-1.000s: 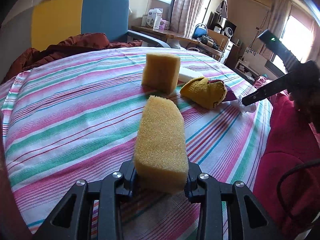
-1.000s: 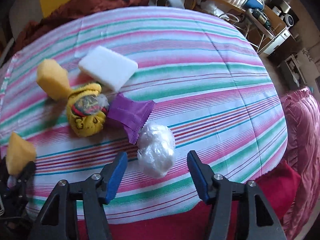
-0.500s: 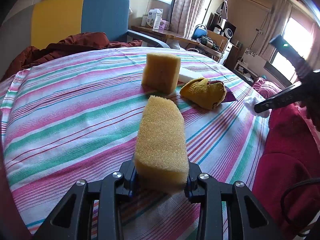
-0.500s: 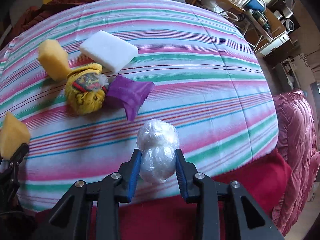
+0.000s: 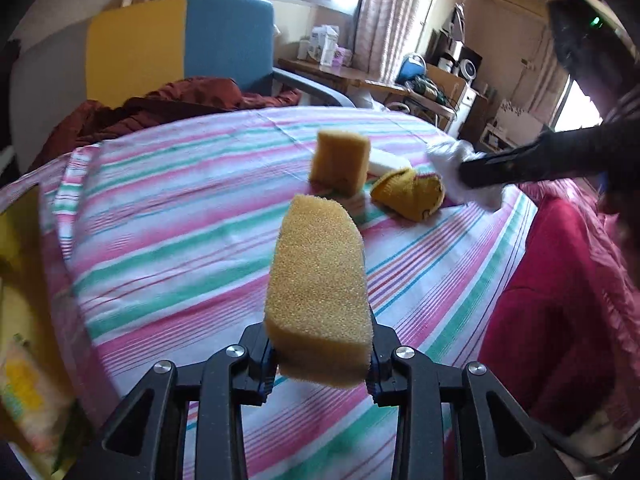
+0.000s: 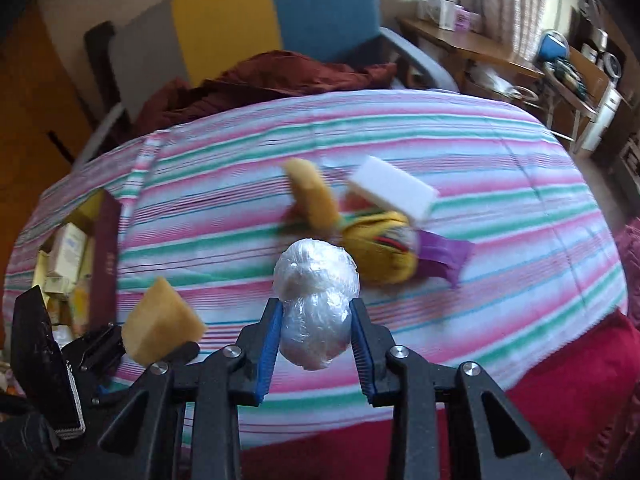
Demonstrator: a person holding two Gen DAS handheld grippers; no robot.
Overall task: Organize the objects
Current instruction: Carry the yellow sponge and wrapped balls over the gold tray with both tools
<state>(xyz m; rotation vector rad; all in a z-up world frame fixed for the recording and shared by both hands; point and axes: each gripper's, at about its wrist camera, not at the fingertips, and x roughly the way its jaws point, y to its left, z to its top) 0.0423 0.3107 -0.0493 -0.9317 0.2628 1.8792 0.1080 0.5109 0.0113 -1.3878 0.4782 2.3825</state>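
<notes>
My left gripper [image 5: 320,360] is shut on a long yellow sponge [image 5: 318,292], held above the striped tablecloth [image 5: 180,240]. In the right wrist view that sponge [image 6: 162,326] shows at lower left in the left gripper. My right gripper [image 6: 316,340] is shut on a ball of clear plastic wrap [image 6: 316,300], lifted off the cloth; the ball [image 5: 460,172] appears at the right of the left wrist view. On the table lie a second yellow sponge [image 5: 340,160], a white foam block [image 6: 390,192], a yellow knitted item [image 6: 380,248] and a purple wrapper [image 6: 444,254].
An open box with packets [image 6: 64,256] sits past the table's left edge. A chair with yellow and blue panels [image 5: 180,44] and dark red clothing [image 5: 160,100] stands behind the table. A red cushion [image 5: 560,300] lies at the right. A cluttered desk [image 5: 360,76] is farther back.
The right gripper closed on the plastic ball and lifted it off the cloth, tilting up toward the chair. The left gripper rose and shifted with its sponge, bringing the box at the left into view.
</notes>
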